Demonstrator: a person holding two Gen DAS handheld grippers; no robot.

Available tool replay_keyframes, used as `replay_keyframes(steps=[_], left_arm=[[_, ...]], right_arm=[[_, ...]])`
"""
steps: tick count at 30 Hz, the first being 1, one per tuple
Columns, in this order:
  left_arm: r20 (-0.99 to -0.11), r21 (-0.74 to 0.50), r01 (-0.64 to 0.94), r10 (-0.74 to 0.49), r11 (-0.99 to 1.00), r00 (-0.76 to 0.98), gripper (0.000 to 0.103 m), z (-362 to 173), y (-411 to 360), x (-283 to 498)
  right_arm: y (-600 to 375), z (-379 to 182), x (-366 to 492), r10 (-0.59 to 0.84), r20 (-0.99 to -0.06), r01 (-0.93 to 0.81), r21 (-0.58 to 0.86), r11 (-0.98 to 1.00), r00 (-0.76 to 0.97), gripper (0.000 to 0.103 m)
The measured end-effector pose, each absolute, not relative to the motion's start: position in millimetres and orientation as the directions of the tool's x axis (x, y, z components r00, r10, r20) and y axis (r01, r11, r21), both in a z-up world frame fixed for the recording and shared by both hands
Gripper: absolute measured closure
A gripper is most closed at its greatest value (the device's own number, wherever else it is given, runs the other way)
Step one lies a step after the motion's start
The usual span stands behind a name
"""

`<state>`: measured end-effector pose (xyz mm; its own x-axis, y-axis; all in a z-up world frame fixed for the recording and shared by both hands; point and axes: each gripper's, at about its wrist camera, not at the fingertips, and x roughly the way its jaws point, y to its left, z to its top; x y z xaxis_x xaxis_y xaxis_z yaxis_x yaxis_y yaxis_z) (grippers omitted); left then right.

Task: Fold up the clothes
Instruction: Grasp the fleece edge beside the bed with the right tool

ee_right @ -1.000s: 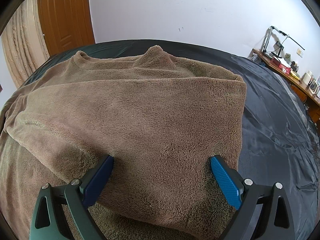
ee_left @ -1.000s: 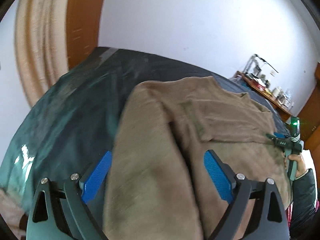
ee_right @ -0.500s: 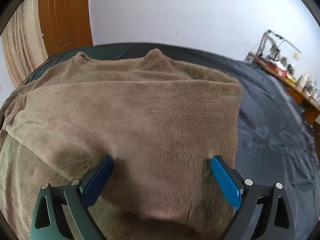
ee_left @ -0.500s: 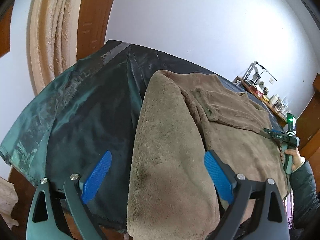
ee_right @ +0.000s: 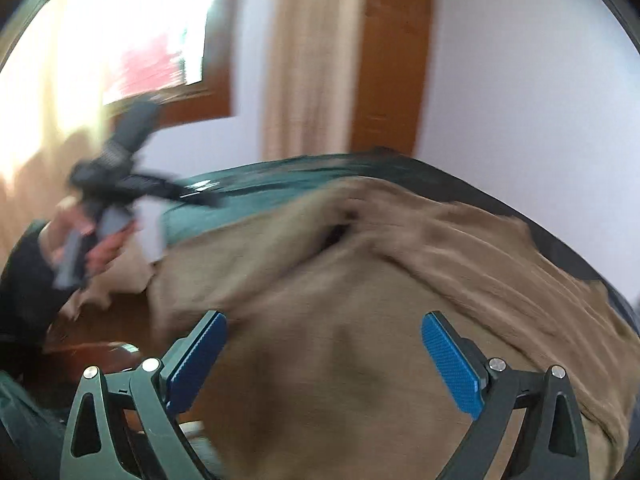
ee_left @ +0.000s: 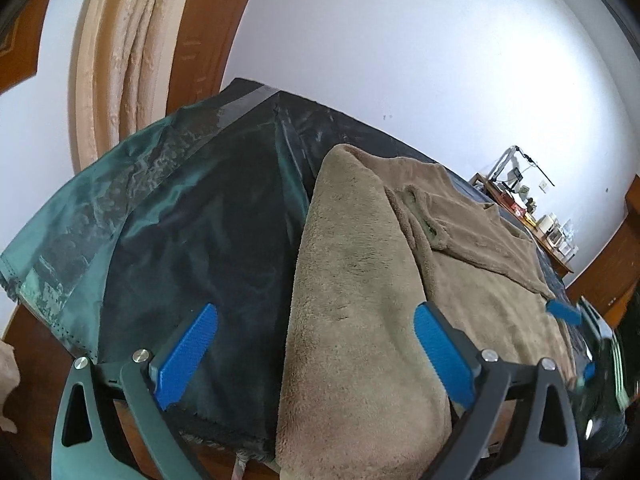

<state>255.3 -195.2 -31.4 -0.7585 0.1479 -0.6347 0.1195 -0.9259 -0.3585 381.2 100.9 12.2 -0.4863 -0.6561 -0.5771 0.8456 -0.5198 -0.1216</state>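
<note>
A brown fleece sweater (ee_left: 360, 280) lies on a dark satin-covered table (ee_left: 192, 232), one side folded over and its near edge hanging over the table's front. My left gripper (ee_left: 316, 354) is open and empty, held back from the table's near edge over the sweater's hanging part. My right gripper (ee_right: 324, 360) is open and empty above the sweater (ee_right: 360, 320), in a blurred view. The right gripper also shows at the right edge of the left wrist view (ee_left: 572, 340). The left gripper and the hand holding it show blurred in the right wrist view (ee_right: 120, 184).
A beige curtain (ee_left: 116, 60) and a wooden door frame (ee_left: 204, 40) stand behind the table's left end. A desk with small items (ee_left: 532, 208) stands at the far right wall. A bright window (ee_right: 100, 40) lies to the left in the right wrist view.
The left gripper has drawn back and lower from the table's edge. The right gripper has swung sharply to the left, and its view now faces the window and the left hand.
</note>
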Motion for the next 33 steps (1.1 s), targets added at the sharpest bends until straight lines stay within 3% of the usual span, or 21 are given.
replay_keyframes(steps=[4,16,24,29,33], left_arm=[[-0.607,-0.349,0.094,0.148,-0.932,-0.781,0.001,-27,-195,263],[-0.568,-0.434,0.121,0.167,-0.893,-0.806,0.001,-36,-221,277],[-0.561,-0.439,0.097,0.188,-0.893,-0.806,0.001,-38,-219,278],[-0.560,-0.455,0.103,0.195,-0.884,-0.805,0.001,-41,-221,278],[-0.559,-0.476,0.105,0.208,-0.873,-0.803,0.001,-44,-225,279]], right_arm=[[62,1,422,-0.657,-0.559,0.863,-0.302,-0.406,-0.505,0.003],[2,-61,482,-0.592,-0.591,0.784,-0.609,-0.119,-0.549,0.003],[-13,-81,492,-0.561,-0.511,0.670,-0.735,-0.108,-0.651,0.004],[-18,-93,500,-0.547,-0.416,0.562,-0.818,-0.124,-0.726,0.004],[-19,-85,500,-0.563,-0.369,0.550,-0.813,-0.189,-0.739,0.005]])
